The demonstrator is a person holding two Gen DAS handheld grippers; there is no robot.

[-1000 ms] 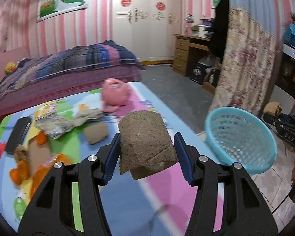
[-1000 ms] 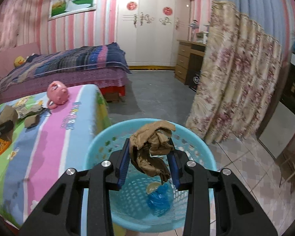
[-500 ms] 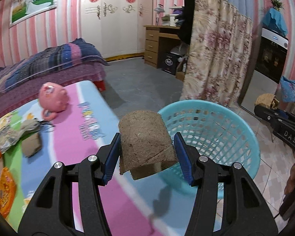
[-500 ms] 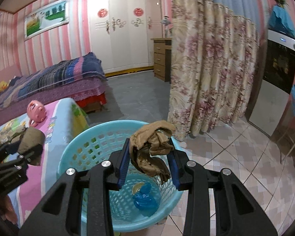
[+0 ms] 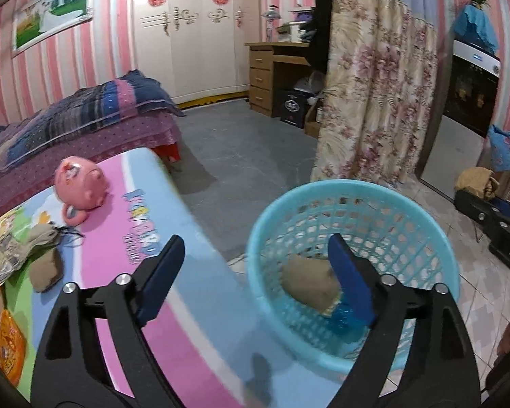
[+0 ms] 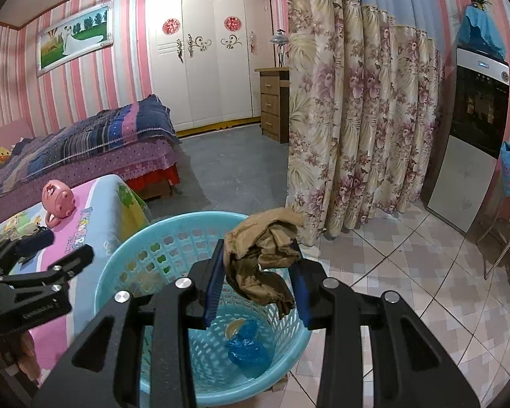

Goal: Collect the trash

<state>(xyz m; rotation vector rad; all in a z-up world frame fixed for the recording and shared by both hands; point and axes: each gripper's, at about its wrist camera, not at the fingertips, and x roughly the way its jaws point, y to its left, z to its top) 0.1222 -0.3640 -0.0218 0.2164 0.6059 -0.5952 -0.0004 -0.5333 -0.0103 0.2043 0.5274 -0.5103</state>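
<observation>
1. Pinching a crumpled brown paper wad (image 6: 265, 258) above the blue basket (image 6: 132, 255), the right gripper (image 6: 255, 282) squeezes it at mid-bulk; it looks light, soft and crushable.
2. Left gripper (image 5: 255, 272) fingers have just spread wide with nothing between them; the brown cardboard piece (image 5: 311, 284) sits inside the basket.
3. More scraps (image 5: 46, 268) lie on the table (image 5: 200, 289), likely light too.

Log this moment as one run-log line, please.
left tongs: just opened, empty | brown cardboard piece: in blue basket | right tongs: shut on crumpled brown paper, over basket
</observation>
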